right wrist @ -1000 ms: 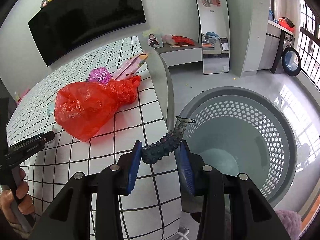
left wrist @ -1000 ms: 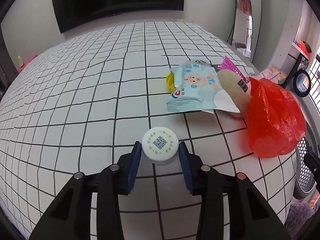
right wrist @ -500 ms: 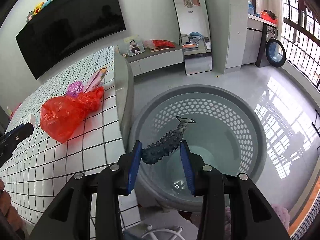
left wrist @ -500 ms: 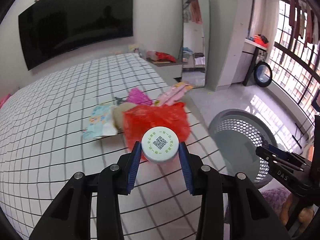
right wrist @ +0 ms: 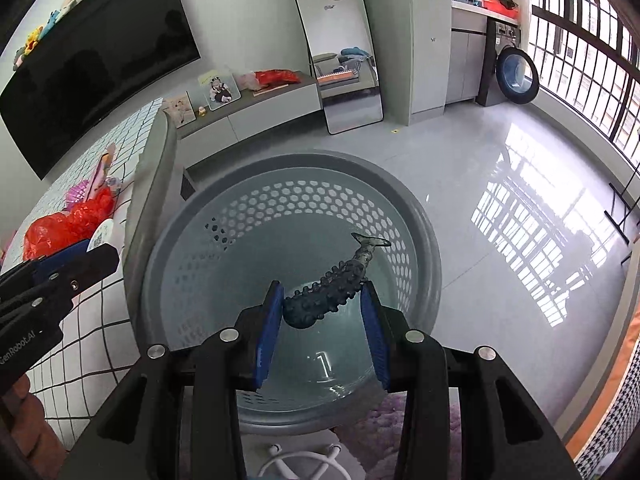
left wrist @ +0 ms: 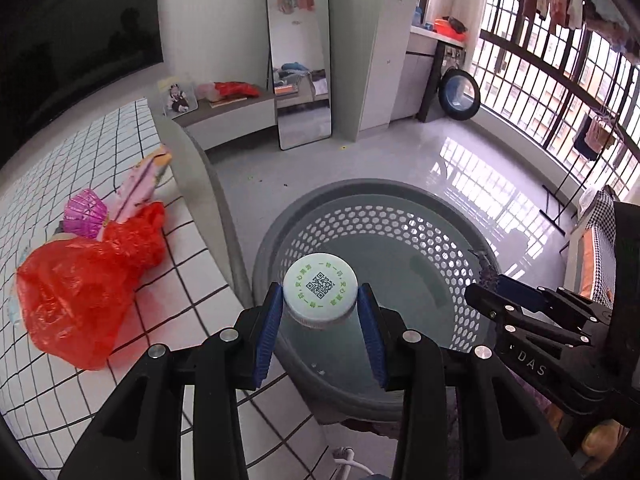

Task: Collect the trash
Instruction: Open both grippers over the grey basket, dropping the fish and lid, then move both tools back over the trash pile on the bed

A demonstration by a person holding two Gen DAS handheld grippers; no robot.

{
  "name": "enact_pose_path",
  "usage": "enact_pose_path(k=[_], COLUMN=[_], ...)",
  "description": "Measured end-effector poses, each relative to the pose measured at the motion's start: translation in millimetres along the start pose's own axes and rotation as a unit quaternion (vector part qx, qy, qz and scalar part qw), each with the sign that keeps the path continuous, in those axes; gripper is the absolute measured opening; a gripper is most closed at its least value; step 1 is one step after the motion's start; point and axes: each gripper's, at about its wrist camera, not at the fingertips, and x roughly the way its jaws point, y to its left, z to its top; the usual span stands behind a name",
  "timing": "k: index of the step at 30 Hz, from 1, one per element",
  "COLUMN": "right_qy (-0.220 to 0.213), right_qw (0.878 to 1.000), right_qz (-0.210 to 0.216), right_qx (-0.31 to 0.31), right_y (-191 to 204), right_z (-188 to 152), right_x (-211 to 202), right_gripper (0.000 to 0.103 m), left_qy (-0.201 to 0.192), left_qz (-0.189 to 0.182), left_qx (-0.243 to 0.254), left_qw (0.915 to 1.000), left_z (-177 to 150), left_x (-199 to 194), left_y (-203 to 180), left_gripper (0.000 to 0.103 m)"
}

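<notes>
My left gripper is shut on a white round cap with a QR code and holds it over the near rim of the grey perforated basket. My right gripper is shut on a dark knobbly rubber toy above the inside of the same basket. The right gripper also shows at the right of the left wrist view. A red plastic bag, a pink mesh item and a pink wrapper lie on the checked bed.
The checked bed edge runs beside the basket on the left. A mirror, a low cabinet and a washing machine stand across the glossy floor. A purple rug lies under the basket.
Both grippers swung right, from the bed to above the basket. The left carried the cap off the bed; the right moved the toy further over the basket's inside.
</notes>
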Motion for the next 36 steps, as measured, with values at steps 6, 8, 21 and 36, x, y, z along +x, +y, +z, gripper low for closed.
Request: enact_pose_path(k=[6, 8, 21, 36], right_qy=[0.015, 0.016, -0.001, -0.011], right_qw=[1.0, 1.0, 1.0, 1.0], right_qz=[0.01, 0.012, 0.01, 0.009], right_qx=[0.007, 0.008, 0.018, 0.025], right_y=[-9, -10, -18, -12], right_z=[0, 0, 4, -2], right_x=[17, 19, 15, 2], right_gripper=[0.039, 0.039, 0.061, 0.067], left_qy=[0.024, 0.025, 0.023, 0.002], left_qz=[0.005, 0.006, 0.016, 0.021], left_qx=[0.01, 0.013, 0.015, -0.002], left_qw=[0.9997, 0.9996, 0.9995, 0.9998], left_z=[1, 1, 2, -2], left_x=[26, 30, 31, 15], left_y=[-14, -17, -16, -6], left_gripper=[0.039, 0.039, 0.06, 0.085])
